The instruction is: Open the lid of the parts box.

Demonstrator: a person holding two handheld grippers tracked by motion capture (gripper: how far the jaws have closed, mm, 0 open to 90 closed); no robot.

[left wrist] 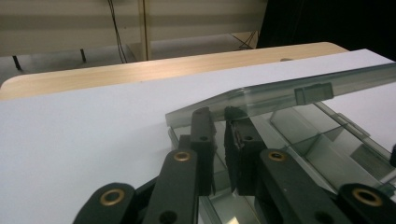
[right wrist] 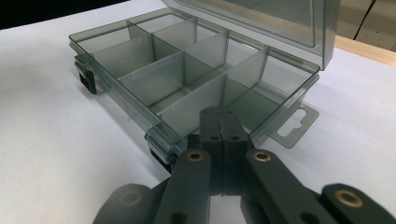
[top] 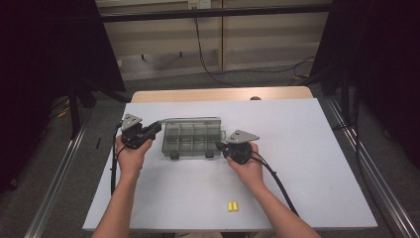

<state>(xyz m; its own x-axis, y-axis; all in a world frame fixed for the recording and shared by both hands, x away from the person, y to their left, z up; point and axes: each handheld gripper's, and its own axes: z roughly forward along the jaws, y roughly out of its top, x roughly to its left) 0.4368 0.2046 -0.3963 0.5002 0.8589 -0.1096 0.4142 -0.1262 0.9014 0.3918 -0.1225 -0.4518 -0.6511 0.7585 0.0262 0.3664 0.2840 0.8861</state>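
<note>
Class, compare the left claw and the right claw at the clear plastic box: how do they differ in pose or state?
The left claw reaches the raised lid of the smoky clear plastic compartment box, with a narrow gap between its jaws; the right claw is fully shut, its tips at the box's near wall. Both are black two-jaw claws, hand-held at opposite ends of the box.

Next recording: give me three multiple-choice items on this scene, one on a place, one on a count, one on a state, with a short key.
1. Where do the small yellow blocks lie on the white table?
A. inside the box
B. near its front edge
C. at its far edge

2. How many yellow blocks are there?
A. two
B. four
C. six

3. The lid of the clear grey plastic compartment box is:
A. latched shut
B. lifted partway
C. removed

B: they sit by the front edge in the high view.
A: a pair shows.
B: it slants above the compartments.
</note>
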